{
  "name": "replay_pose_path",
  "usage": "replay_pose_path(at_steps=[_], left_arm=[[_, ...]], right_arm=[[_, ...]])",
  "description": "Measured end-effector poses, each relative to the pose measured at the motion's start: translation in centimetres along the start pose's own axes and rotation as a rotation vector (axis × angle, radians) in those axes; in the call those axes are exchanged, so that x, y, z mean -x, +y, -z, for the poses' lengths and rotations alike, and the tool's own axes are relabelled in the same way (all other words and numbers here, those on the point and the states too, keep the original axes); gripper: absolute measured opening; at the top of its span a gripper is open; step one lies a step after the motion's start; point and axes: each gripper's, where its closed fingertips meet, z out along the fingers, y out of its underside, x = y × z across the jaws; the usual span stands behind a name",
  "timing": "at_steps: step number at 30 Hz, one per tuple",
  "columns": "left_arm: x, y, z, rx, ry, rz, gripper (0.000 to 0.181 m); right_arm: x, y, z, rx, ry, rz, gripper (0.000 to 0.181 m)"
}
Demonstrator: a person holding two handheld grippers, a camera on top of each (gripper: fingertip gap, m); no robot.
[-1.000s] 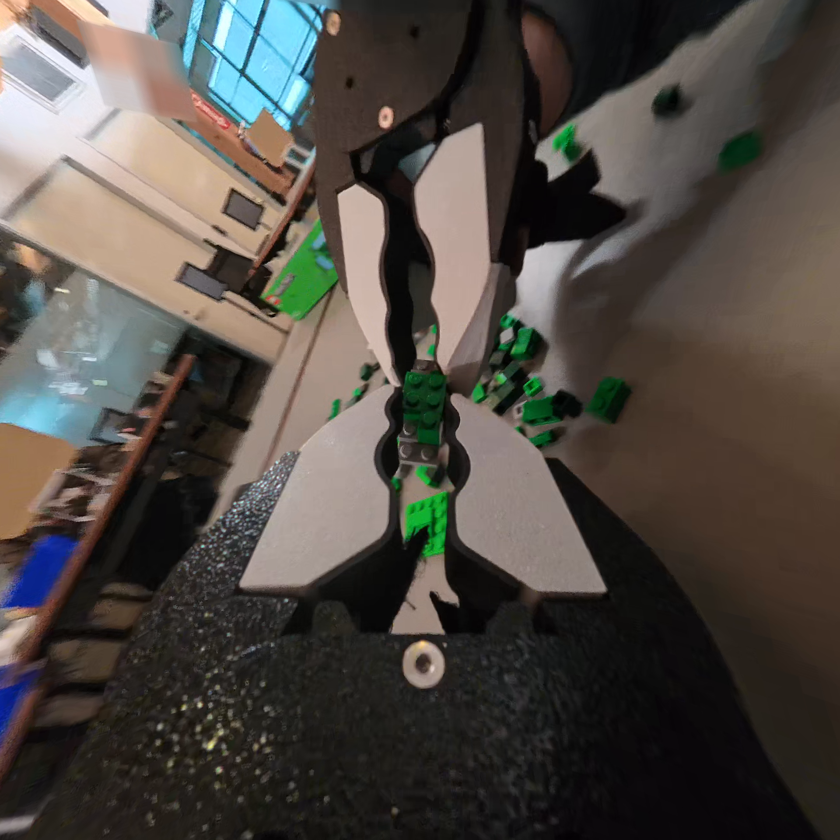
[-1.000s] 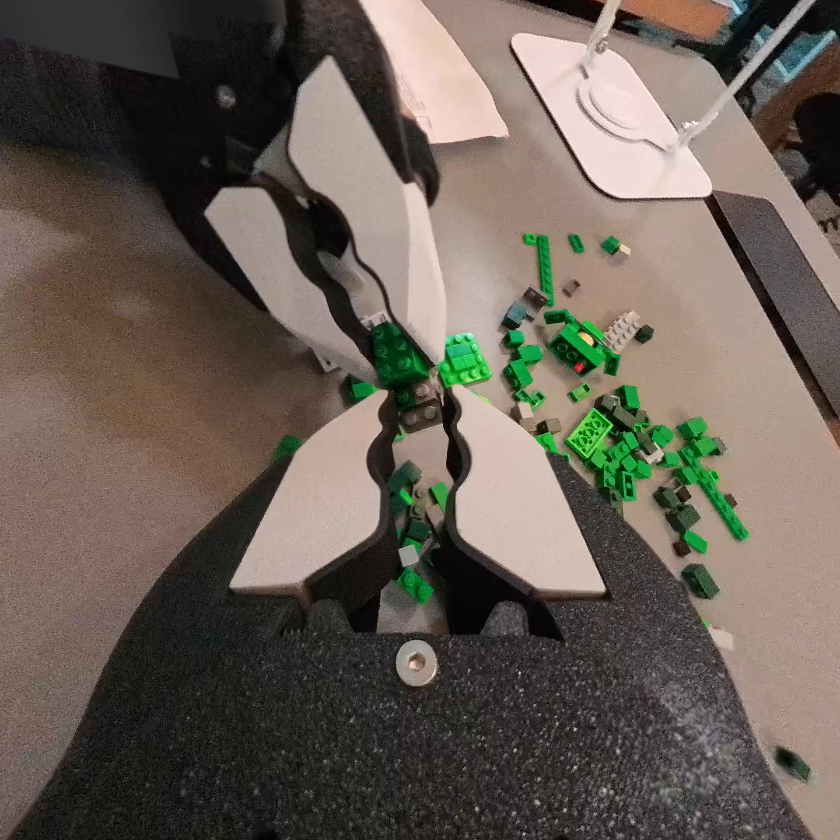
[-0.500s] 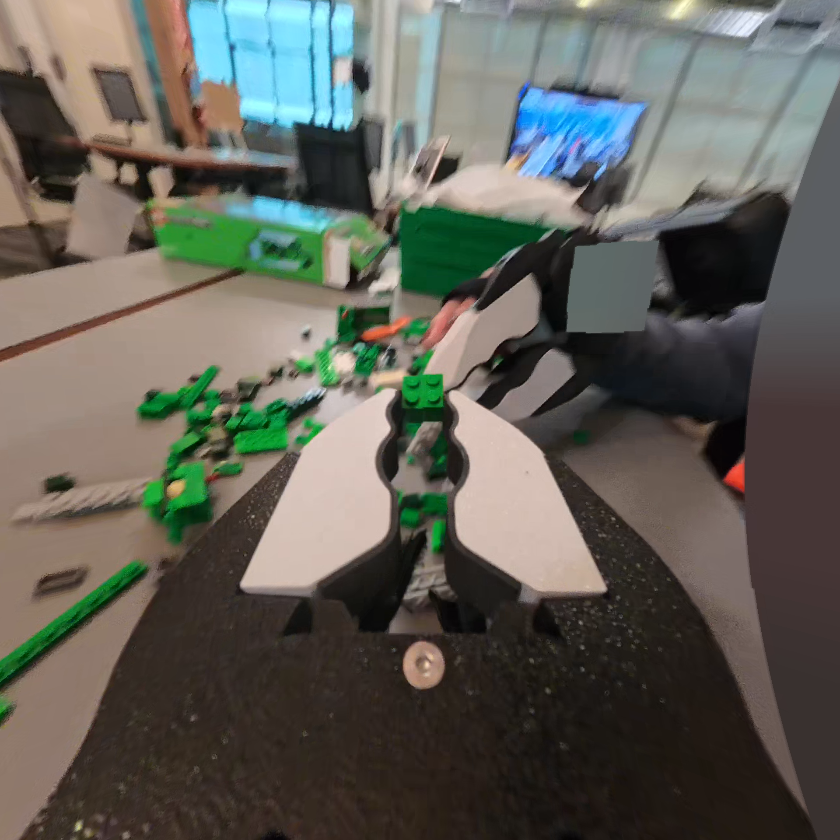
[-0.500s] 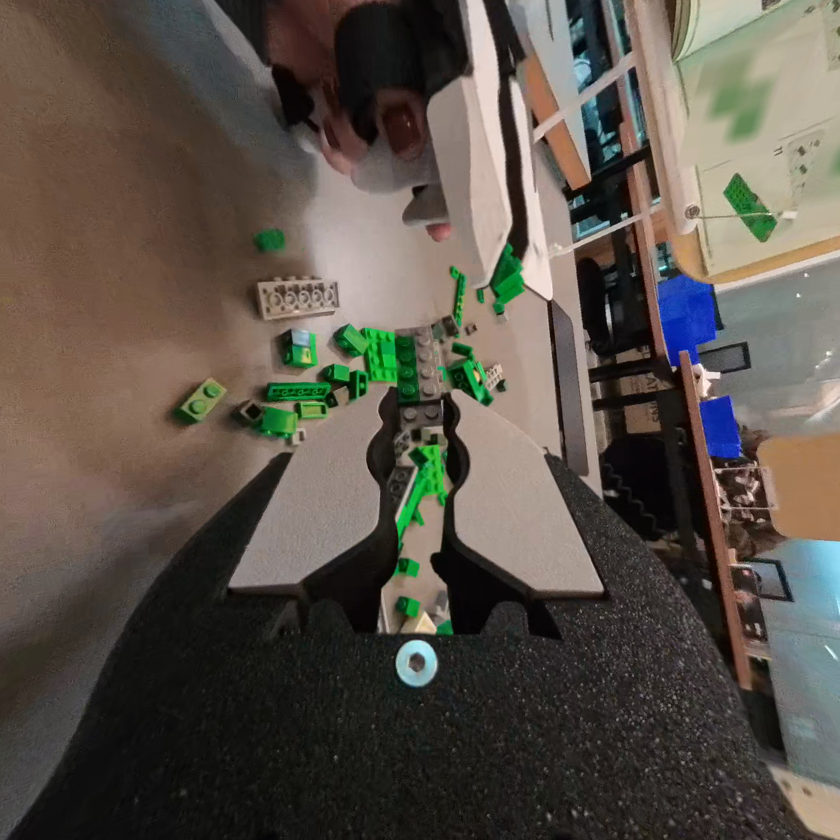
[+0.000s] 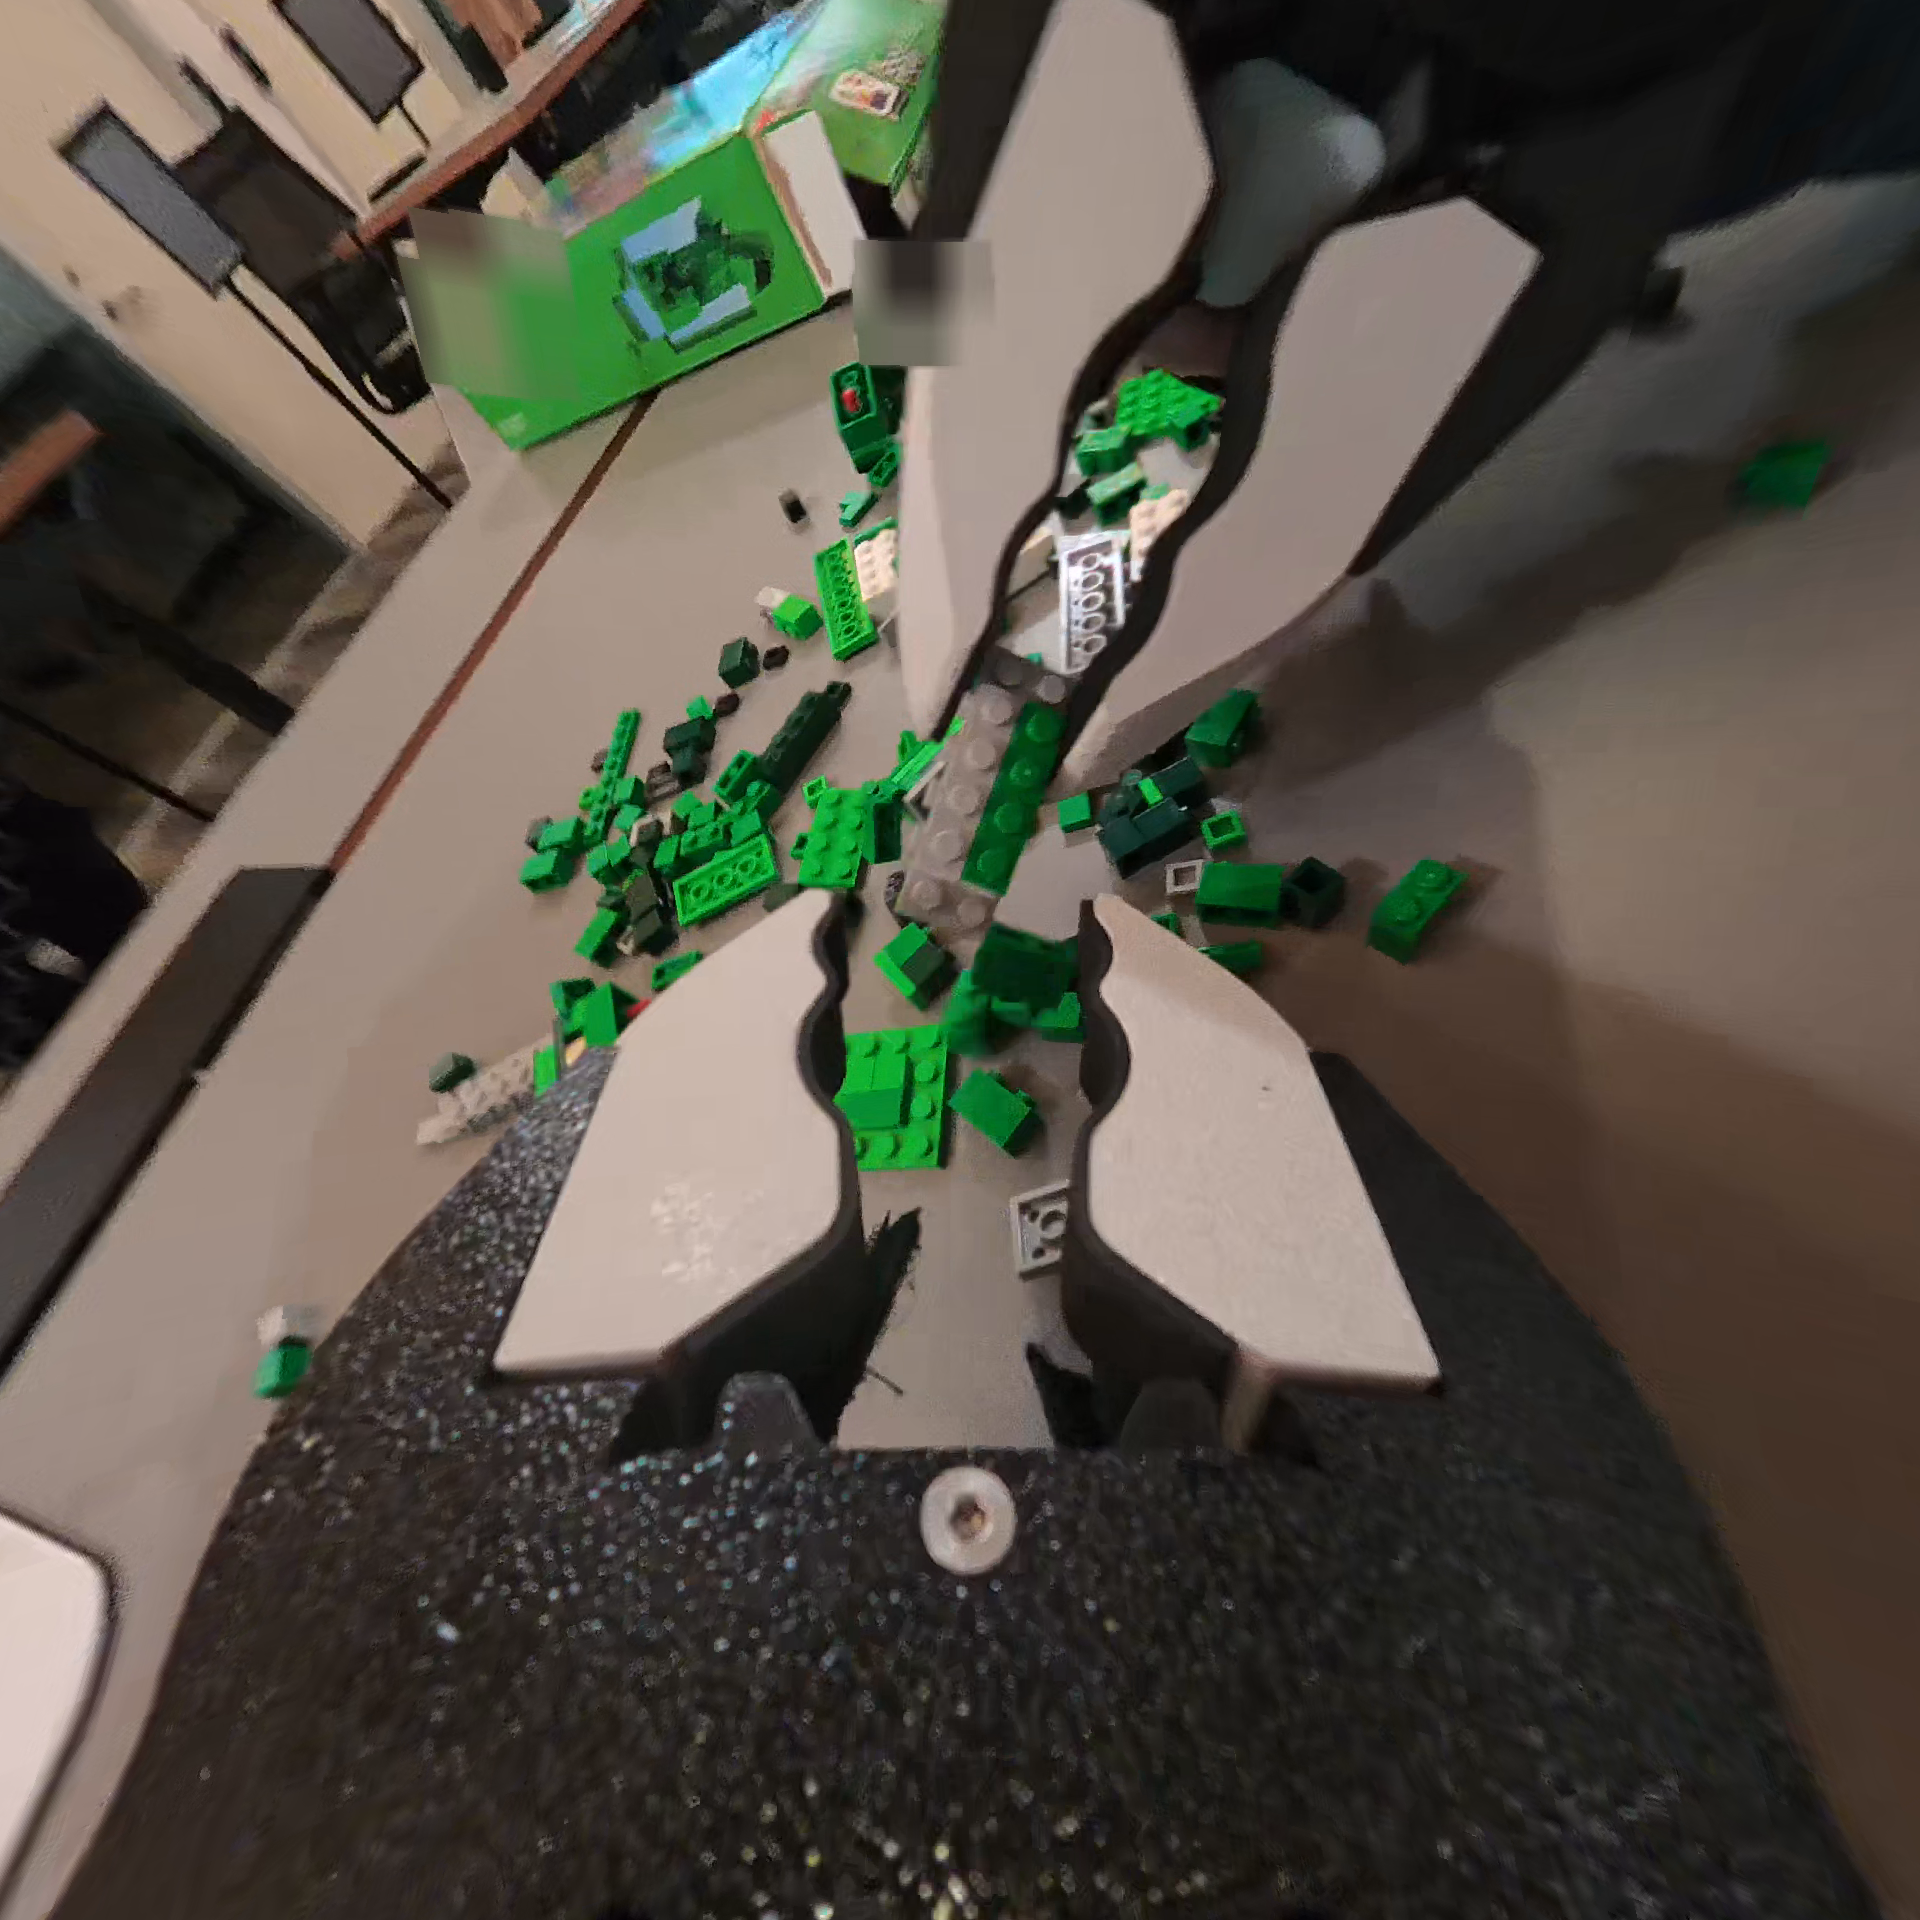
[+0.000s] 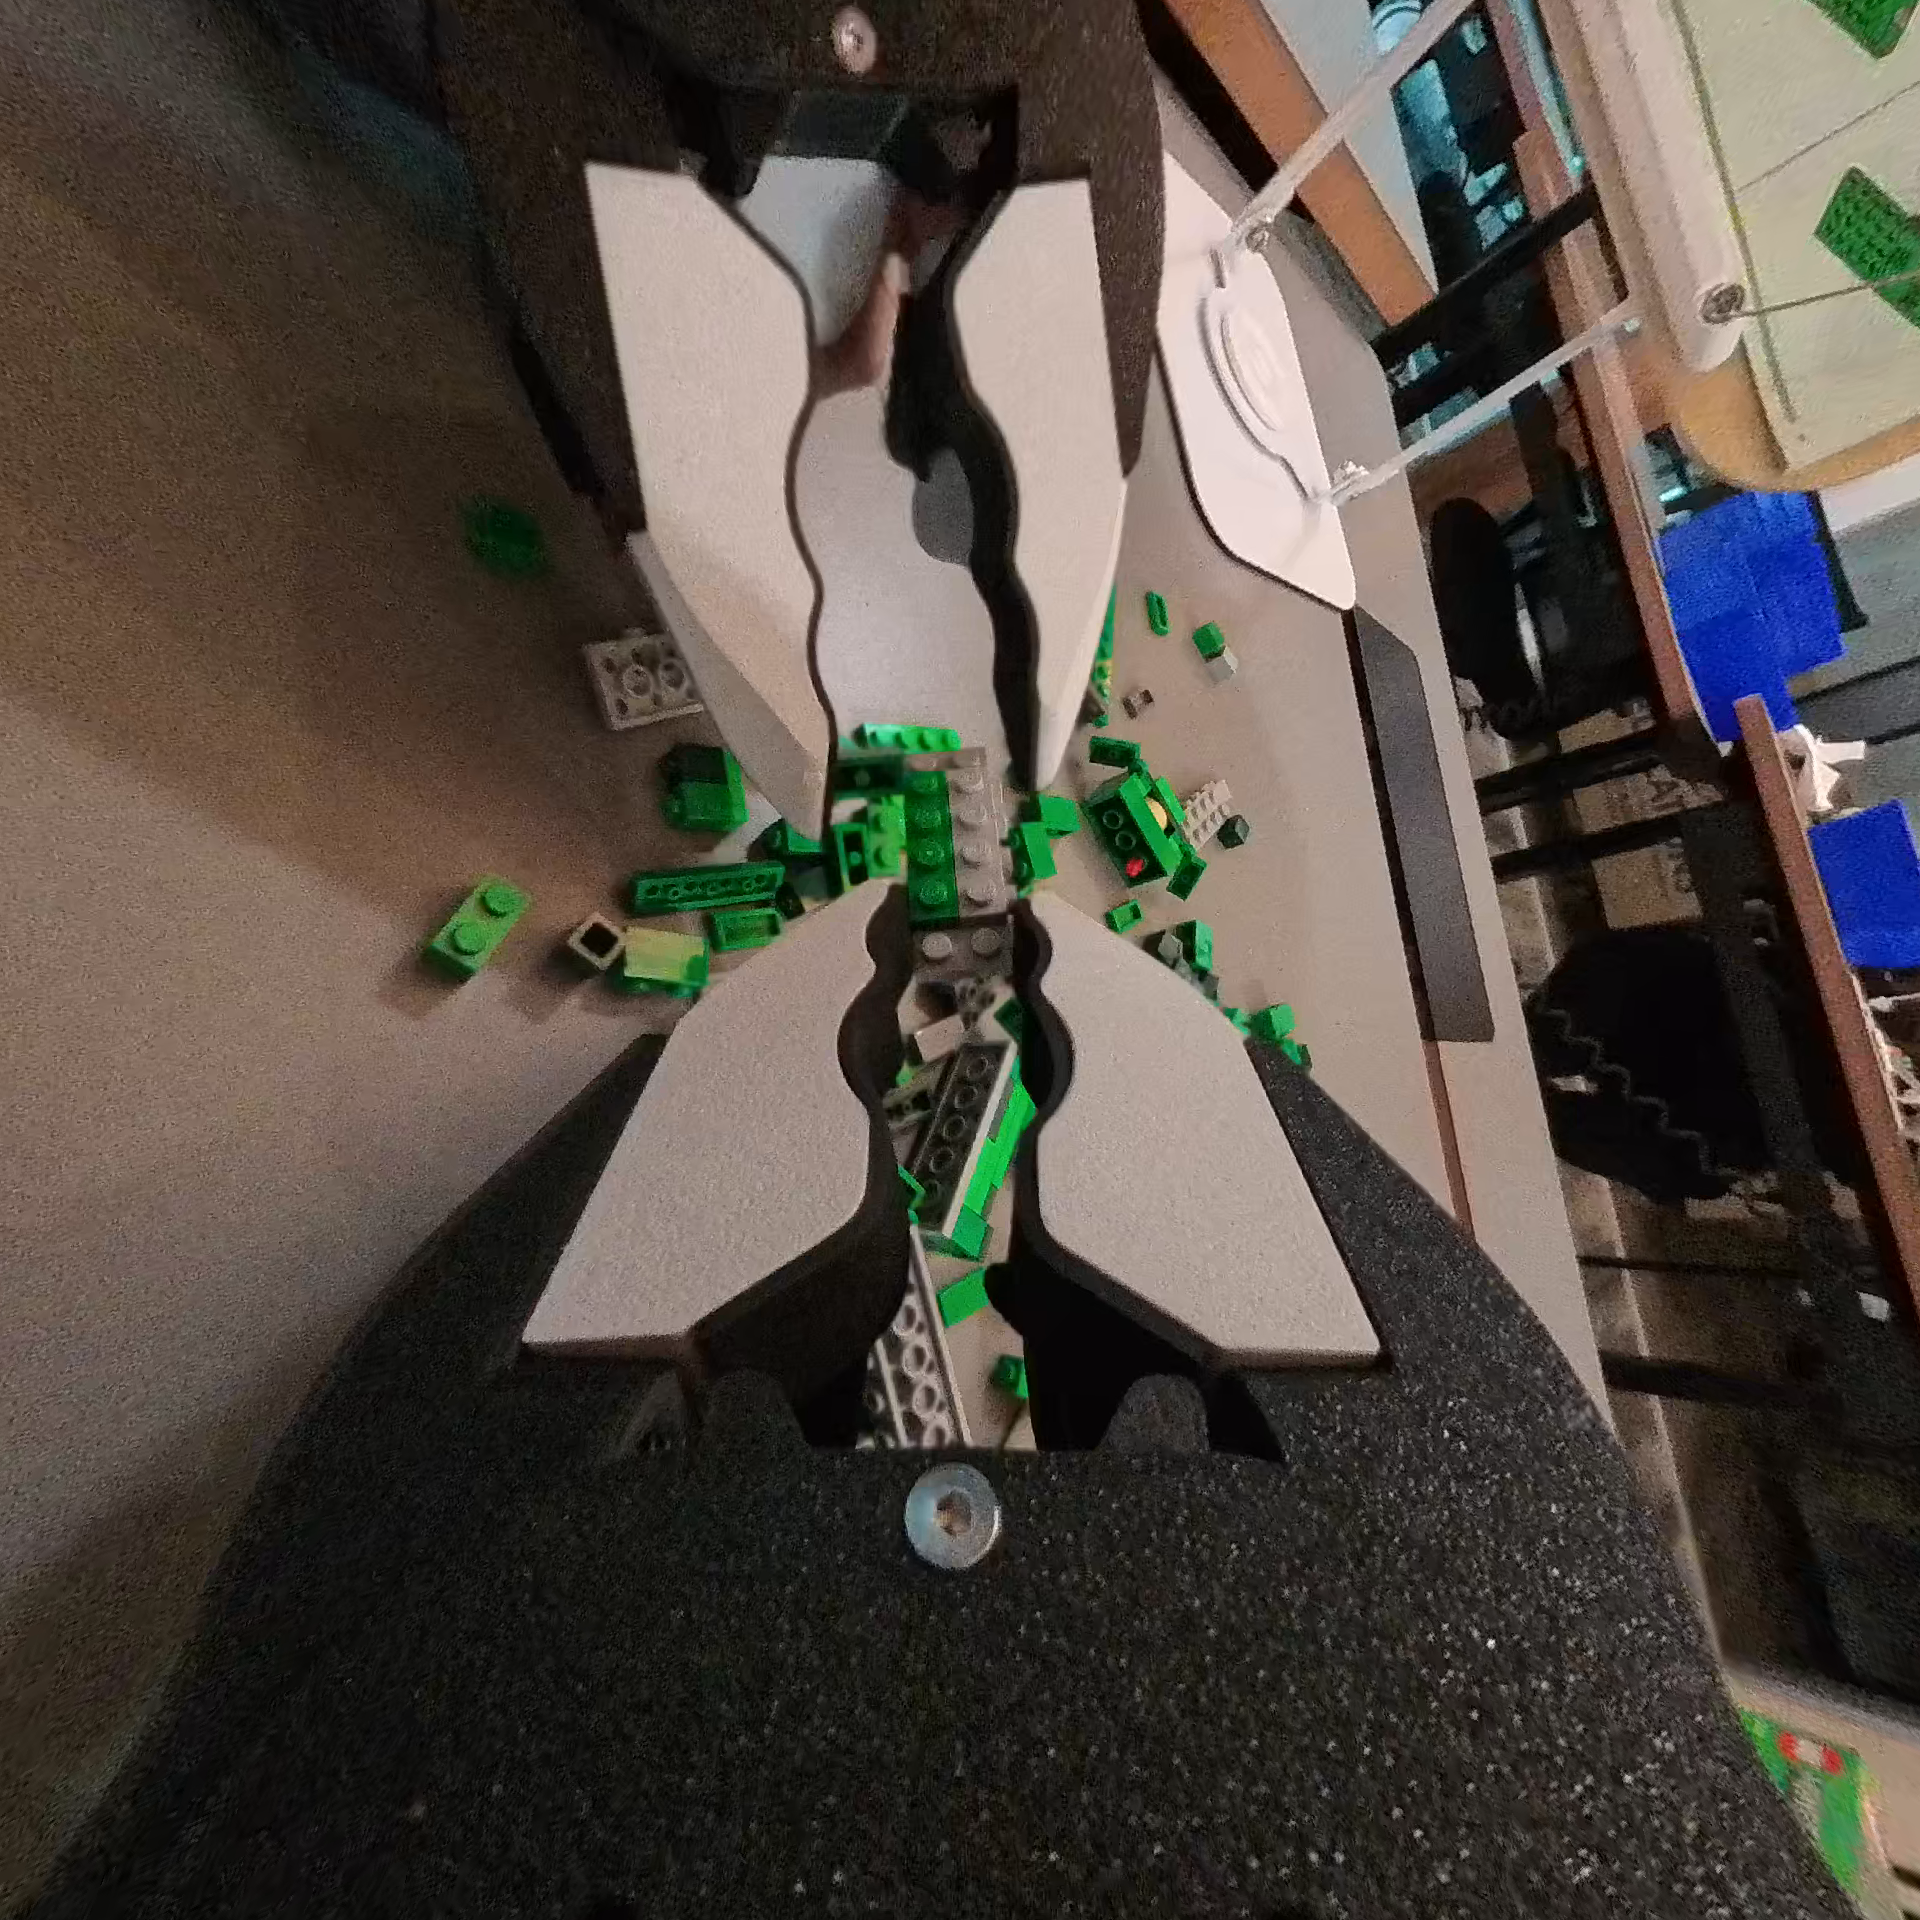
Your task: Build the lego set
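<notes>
A: Where's the grey-and-green assembly (image 6: 958,847)?
B: Frame centre, pinched at its near end by the right tool (image 6: 961,920).
A: The left tool (image 5: 961,914)?
B: Spread apart, empty, just short of it.

- In the left wrist view the right gripper (image 5: 1023,717) is cut off by the top edge at twelve o'clock; its fingers (image 5: 961,468) hide part of the loose brick pile (image 5: 717,831).
- The green box (image 5: 665,281) at eleven o'clock carries two mosaic patches, and its picture is too blurred to tell.
- In the right wrist view the left gripper (image 6: 925,774) runs off the top edge.
- The grey-and-green assembly (image 6: 956,847) has its near end hidden between the right gripper's fingertips.
- The white stand (image 6: 1257,416) at one o'clock is partly covered.
</notes>
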Motion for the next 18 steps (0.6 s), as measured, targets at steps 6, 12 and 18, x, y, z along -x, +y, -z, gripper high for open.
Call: replay_pose_path(at_steps=[6, 12, 18], left_arm=[[0.2, -1.0, 0.2, -0.014, -0.118, -0.199, 0.036], [0.1, -1.4, 0.5, -0.019, -0.102, -0.197, 0.019], [0.5, -1.7, 1.0, -0.098, 0.057, 0.197, 0.019]], right_arm=[[0.2, -0.6, 0.1, -0.051, -0.045, -0.106, 0.018], [0.2, -1.6, 0.4, -0.103, -0.059, -0.156, 0.019], [-1.6, -0.2, 0.8, 0.104, 0.193, 0.236, 0.034]])
